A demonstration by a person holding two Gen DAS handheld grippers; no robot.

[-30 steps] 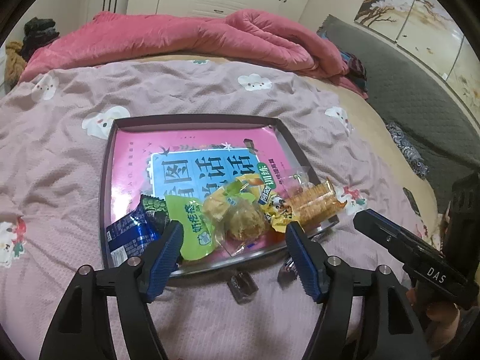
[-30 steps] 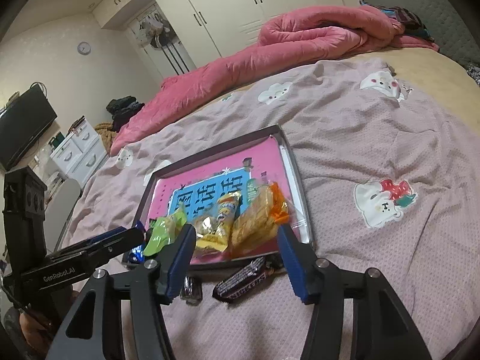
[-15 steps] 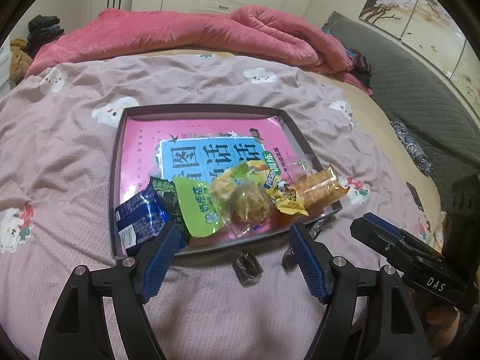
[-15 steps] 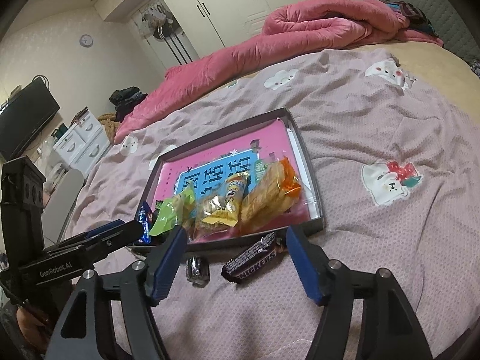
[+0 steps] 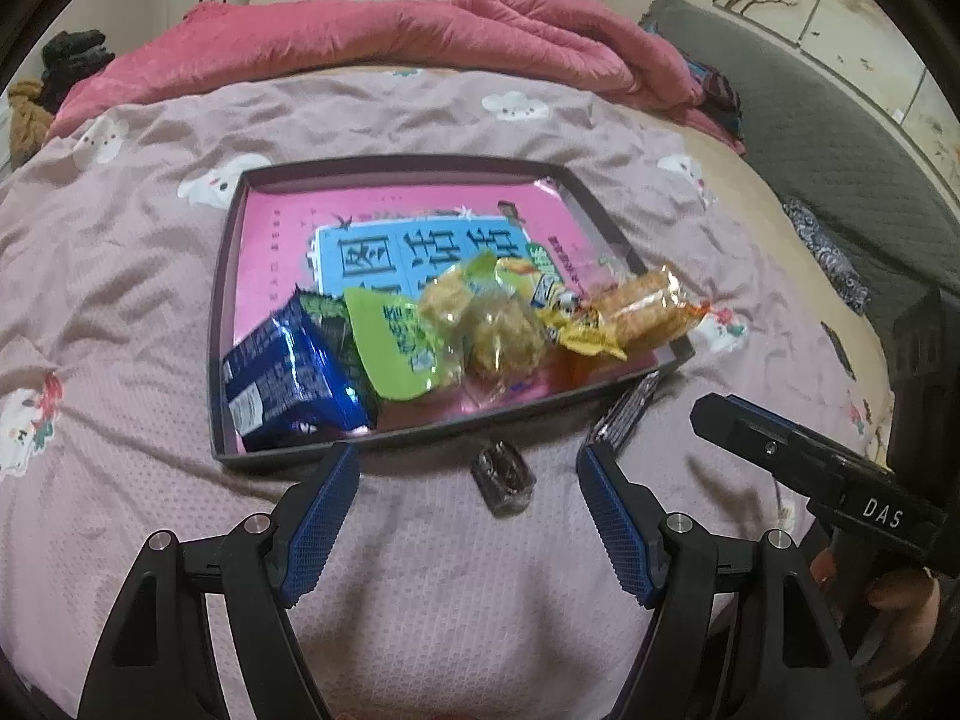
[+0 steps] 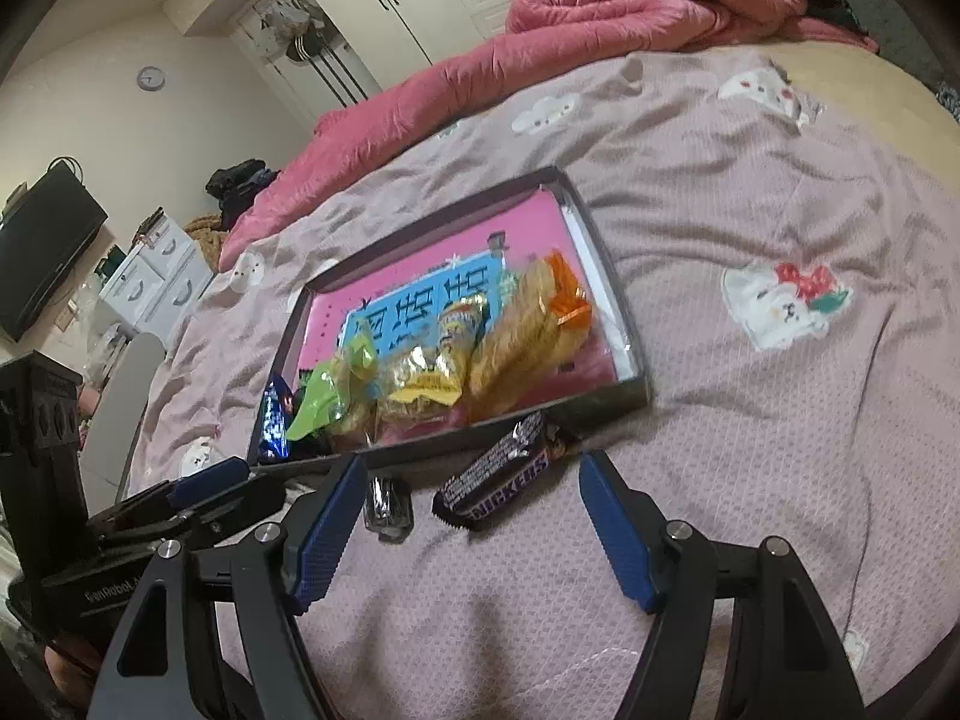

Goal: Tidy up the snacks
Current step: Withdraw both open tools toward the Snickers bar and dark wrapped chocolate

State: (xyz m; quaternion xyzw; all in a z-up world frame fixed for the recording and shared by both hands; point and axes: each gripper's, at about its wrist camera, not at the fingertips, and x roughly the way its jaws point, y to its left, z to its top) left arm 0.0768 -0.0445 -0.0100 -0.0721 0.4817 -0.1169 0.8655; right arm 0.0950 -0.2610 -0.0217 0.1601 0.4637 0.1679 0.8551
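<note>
on the bedspread (image 6: 750, 192), a dark shiny snickers bar (image 6: 501, 474) lies flat.

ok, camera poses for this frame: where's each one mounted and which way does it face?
Left wrist: on the left gripper, angled down across the bed at the tray; own open jaws low, right gripper at right edge.
Right wrist: on the right gripper, angled down at the Snickers bar; own open jaws low, left gripper at left edge.
Shared: tray, Snickers bar, small dark wrapped candy, pink quilt.
</note>
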